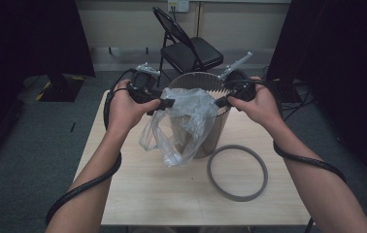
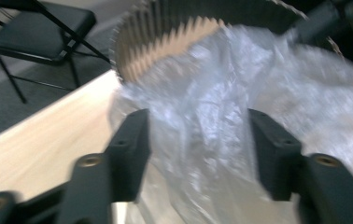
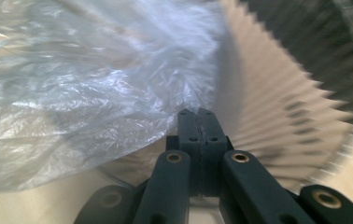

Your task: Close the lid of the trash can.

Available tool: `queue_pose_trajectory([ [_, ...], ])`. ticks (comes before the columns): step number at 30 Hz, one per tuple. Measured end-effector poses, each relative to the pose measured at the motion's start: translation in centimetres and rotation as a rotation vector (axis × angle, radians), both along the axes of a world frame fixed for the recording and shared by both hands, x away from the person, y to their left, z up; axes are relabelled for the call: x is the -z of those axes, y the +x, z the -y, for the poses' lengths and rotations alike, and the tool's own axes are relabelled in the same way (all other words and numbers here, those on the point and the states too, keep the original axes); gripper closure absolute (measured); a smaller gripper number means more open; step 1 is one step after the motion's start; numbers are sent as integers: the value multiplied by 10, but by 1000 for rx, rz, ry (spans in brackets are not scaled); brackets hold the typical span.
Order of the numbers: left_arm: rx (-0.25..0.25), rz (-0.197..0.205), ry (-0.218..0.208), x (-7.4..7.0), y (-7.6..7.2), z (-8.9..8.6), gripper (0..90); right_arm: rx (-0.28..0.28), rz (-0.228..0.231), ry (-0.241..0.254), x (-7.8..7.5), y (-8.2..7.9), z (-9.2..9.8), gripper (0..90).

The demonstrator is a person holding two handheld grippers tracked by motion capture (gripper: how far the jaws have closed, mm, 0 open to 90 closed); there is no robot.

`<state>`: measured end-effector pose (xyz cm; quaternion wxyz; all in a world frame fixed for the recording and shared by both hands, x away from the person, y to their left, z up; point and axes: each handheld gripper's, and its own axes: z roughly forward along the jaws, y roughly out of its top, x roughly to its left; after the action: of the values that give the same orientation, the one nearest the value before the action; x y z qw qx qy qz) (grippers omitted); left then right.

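A clear plastic bag [image 1: 191, 116] hangs crumpled over the front rim of a pleated grey waste basket [image 1: 216, 133] on the wooden table [image 1: 138, 194]. My left gripper [image 1: 169, 103] is at the bag's left side. In the left gripper view its jaws [image 2: 198, 116] stand apart with the bag [image 2: 221, 93] loose between them and the basket's rim [image 2: 165, 37] behind. My right gripper [image 1: 219, 102] is at the bag's right edge. In the right gripper view its jaws [image 3: 196, 112] are pressed together on the edge of the film [image 3: 95, 84], above the basket's pleated inside [image 3: 268, 102].
A grey ring [image 1: 237, 172] lies flat on the table to the right of the basket. A black folding chair [image 1: 191, 51] stands beyond the table's far edge. Bare tabletop lies in front of the basket and to its left.
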<state>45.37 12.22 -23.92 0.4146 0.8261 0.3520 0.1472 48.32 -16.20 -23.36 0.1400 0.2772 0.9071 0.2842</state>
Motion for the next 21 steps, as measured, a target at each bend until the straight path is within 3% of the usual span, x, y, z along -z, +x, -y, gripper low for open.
queue_pose_trajectory([
  [5, 16, -47, 1, -4, -5, 10, 610, 28, 1, 35, -4, 1, 11, 896],
  [8, 29, -62, 31, -6, -6, 17, 695, 37, 18, 47, -4, -1, 13, 778],
  [10, 30, -63, 32, -6, -7, 21, 713, 45, 45, 38, -4, -3, 15, 693],
  [12, 30, -62, 40, -7, -8, 25, 733, 41, 30, 56, -6, -5, 18, 630],
  [16, 40, -68, 52, -7, -9, 32, 755, 67, 63, 69, -11, -9, 26, 506],
  [21, 49, -74, 59, -7, -9, 38, 770, 84, 65, 76, -19, -12, 34, 458],
])
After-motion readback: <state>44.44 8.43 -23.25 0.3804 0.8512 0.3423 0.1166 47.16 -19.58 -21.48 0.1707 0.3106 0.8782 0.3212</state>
